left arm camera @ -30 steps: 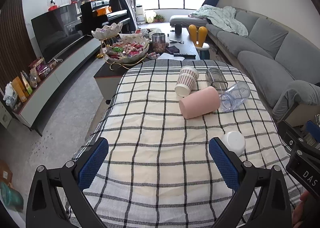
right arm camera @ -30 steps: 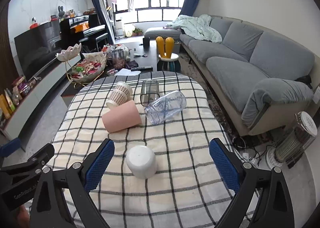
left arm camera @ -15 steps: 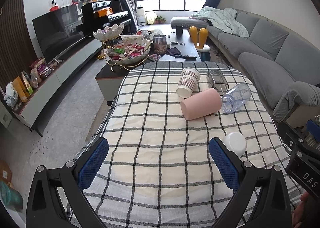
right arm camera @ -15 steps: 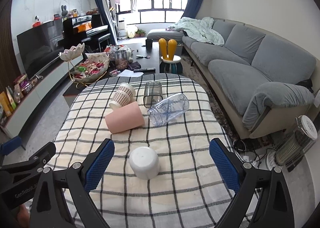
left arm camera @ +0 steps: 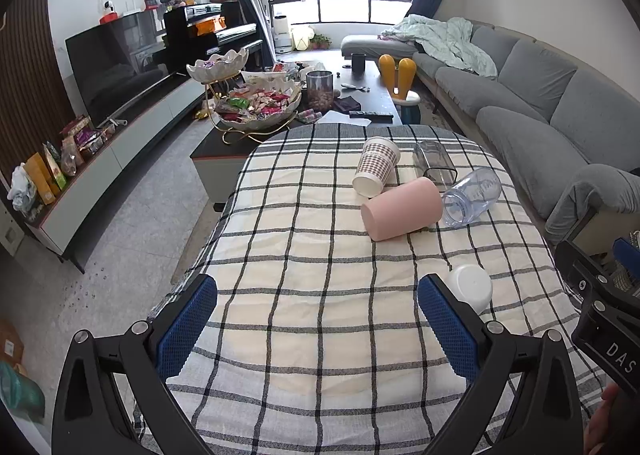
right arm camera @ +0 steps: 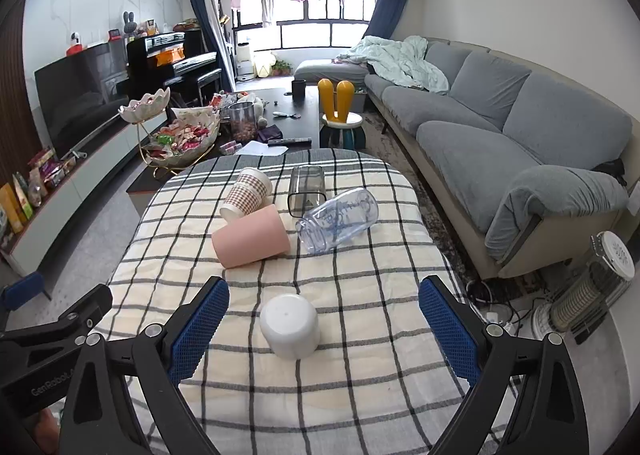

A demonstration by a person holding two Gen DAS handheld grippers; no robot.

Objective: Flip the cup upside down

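both grippers (left arm camera: 318,321) (right arm camera: 324,321) gape wide, holding nothing; white cup (right arm camera: 290,325) sits inverted.

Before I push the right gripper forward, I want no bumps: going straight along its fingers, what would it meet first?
Most likely the white cup, upside down on the checked cloth, between the open fingers of the right gripper. The pink cup lies beyond; depth is uncertain.

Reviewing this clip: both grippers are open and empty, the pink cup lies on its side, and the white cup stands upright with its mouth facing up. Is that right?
Not quite. The white cup is already upside down, its closed base on top, as the right wrist view shows. The rest holds: the left gripper and right gripper are open and empty, and the pink cup lies on its side.
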